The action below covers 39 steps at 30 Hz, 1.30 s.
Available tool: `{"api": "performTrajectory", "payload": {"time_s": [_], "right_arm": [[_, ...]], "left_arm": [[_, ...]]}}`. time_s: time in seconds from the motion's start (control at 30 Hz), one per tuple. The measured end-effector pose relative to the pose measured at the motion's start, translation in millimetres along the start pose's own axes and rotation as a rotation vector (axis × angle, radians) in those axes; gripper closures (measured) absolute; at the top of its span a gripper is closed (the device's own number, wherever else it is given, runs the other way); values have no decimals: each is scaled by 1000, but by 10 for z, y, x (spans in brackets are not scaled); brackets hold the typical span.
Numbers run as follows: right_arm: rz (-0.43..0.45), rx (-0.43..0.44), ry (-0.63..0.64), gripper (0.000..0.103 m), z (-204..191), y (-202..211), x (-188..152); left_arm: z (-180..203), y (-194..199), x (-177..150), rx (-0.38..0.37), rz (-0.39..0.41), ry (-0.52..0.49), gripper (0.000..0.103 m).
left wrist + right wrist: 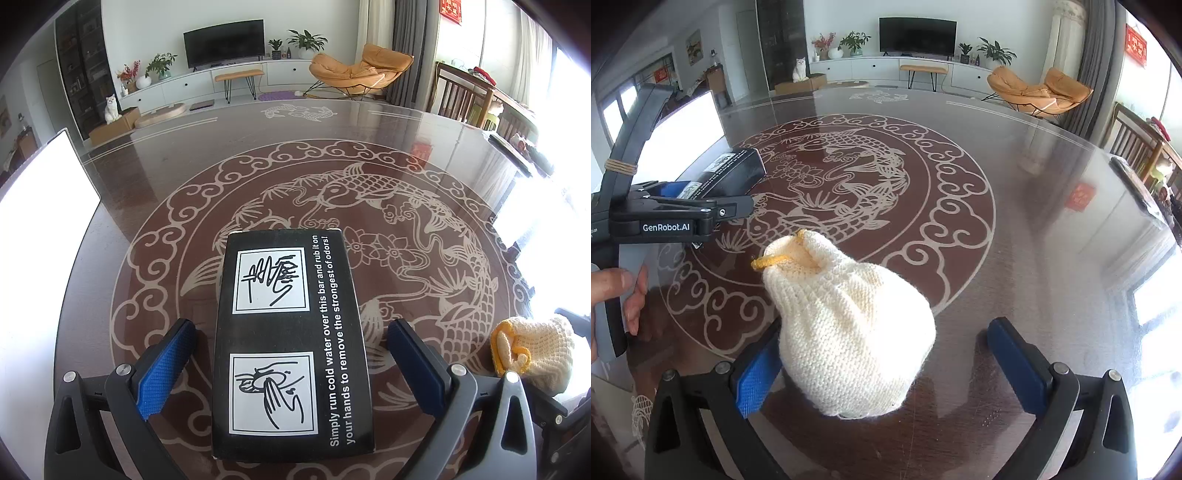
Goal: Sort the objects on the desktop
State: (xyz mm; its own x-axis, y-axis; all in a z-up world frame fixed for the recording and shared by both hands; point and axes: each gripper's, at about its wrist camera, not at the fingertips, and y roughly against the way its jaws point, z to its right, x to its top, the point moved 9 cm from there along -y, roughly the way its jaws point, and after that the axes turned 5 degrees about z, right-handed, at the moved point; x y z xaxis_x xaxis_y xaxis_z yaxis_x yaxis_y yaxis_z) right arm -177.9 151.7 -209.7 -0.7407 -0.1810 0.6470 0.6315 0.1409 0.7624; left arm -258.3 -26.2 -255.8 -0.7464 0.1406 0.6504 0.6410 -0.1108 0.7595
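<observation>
A dark, glossy tabletop (155, 177) with a pale carp-and-cloud design inlaid in a large ring fills both views, with a living room behind it

At the far left of the left wrist view, a bright white panel (48, 184) stands at the tabletop's edge. Next, the left claw (291, 343) is spread wide, its blue-padded fingers (166, 365) on either side of a black box (291, 343). The box lies flat on the tabletop, its long side running away from the camera, with a clear gap between it and each pad. Its top shows two white squares with line drawings of hands and white print about rubbing a bar under cold water to remove odours. Further right, near the edge of this view, sits a cream knitted pouch (535, 350) with yellow trim, well apart from the box

In the right wrist view, a person's hand (617, 295) at the far left grips the handle of the left claw, seen side-on, with the black box (731, 171) lying between its fingers. Towards the centre, the right claw (882, 354) is also spread wide. The knitted pouch (849, 332) rests on the tabletop between its blue pads (757, 376), its gathered yellow-corded mouth pointing away. The pouch lies against or just beside the left pad, and I cannot tell whether they touch; the right pad stands clear of it
</observation>
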Motion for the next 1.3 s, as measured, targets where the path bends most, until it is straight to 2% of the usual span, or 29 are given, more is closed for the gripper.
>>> {"api": "performTrajectory", "payload": {"time_s": [1.13, 1.2, 1.3], "right_arm": [[0, 0, -1, 0, 2, -2, -13], [0, 0, -1, 0, 2, -3, -13], [0, 0, -1, 0, 2, -4, -13]], "left_arm": [[7, -2, -13, -8, -5, -2, 0], [16, -18, -4, -22, -23, -17, 0], [30, -70, 45, -37, -102, -48, 0]]}}
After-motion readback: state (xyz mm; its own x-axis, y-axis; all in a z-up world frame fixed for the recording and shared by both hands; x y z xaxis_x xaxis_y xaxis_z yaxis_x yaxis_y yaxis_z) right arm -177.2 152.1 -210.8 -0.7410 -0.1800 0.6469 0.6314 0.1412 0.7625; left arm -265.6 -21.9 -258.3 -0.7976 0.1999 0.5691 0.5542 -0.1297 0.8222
